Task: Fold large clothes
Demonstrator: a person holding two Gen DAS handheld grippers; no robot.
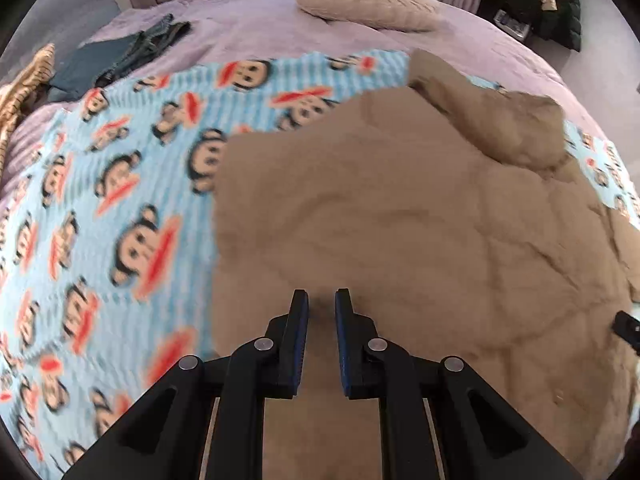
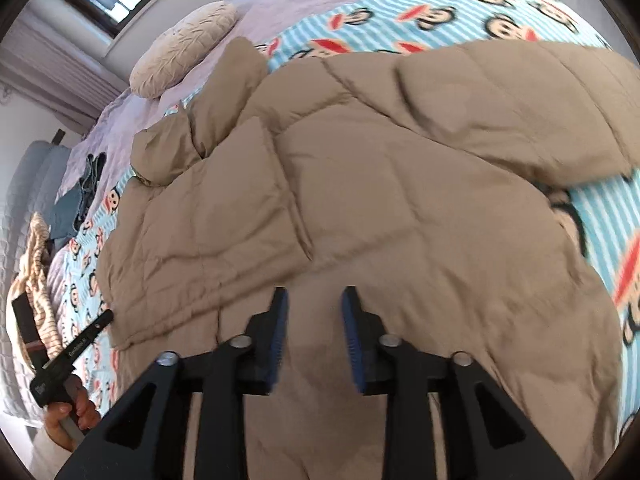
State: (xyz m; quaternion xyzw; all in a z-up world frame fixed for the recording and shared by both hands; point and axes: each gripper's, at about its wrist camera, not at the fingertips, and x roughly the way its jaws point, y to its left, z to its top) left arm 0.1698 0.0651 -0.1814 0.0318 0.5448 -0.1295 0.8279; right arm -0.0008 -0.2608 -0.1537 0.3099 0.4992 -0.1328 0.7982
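The tan padded jacket [image 2: 360, 184] lies spread flat on the monkey-print blanket [image 1: 100, 200] covering the bed, a sleeve lying across its body toward the pillow [image 2: 184, 48] end. Both grippers hang over its near hem with nothing held: the left gripper [image 1: 322, 300] has its fingers parted only a sliver, the right gripper [image 2: 314, 300] stands wider open. This looks like a pause between folds; the next move calls for pinching fresh edges, probably the near hem, and carrying them toward the collar.

Each black gripper [image 1: 322, 300] [image 2: 314, 300] has blue ribbed pads [image 2: 279, 336], silver pivot screws [image 1: 264, 345] and triangular cut-outs.
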